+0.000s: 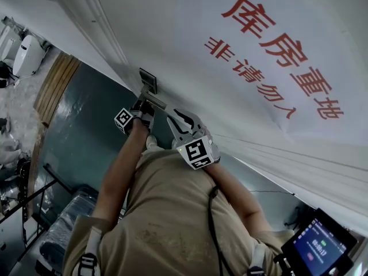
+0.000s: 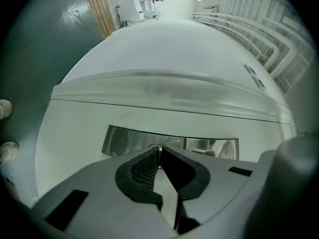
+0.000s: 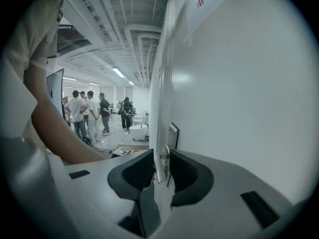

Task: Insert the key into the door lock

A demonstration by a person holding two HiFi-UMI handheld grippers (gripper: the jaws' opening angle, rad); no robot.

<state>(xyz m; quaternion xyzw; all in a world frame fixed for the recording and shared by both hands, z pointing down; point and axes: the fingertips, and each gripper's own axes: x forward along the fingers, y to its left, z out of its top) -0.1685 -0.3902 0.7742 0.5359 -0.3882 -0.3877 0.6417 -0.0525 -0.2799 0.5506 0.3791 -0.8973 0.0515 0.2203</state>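
Note:
The white door [image 1: 230,85] carries a steel lock plate [image 1: 148,79] and a lever handle [image 1: 154,99]. My left gripper [image 1: 144,101] is up against the plate, shut on a thin metal key [image 2: 159,154]. The key's tip meets the shiny lock plate [image 2: 124,138] right in front of the left gripper [image 2: 160,151]. My right gripper [image 1: 165,110] comes in from the side. In the right gripper view the right gripper [image 3: 160,159] is shut on the silver handle [image 3: 159,167], with the lock plate [image 3: 173,136] just beyond. The keyhole is hidden.
A red-lettered sign [image 1: 276,56] is on the door. Wooden planks [image 1: 54,85] lean at the wall on the left. A wheeled cart [image 1: 63,223] stands at lower left and a lit tablet [image 1: 319,246] at lower right. Several people [image 3: 89,111] stand far off in the hall.

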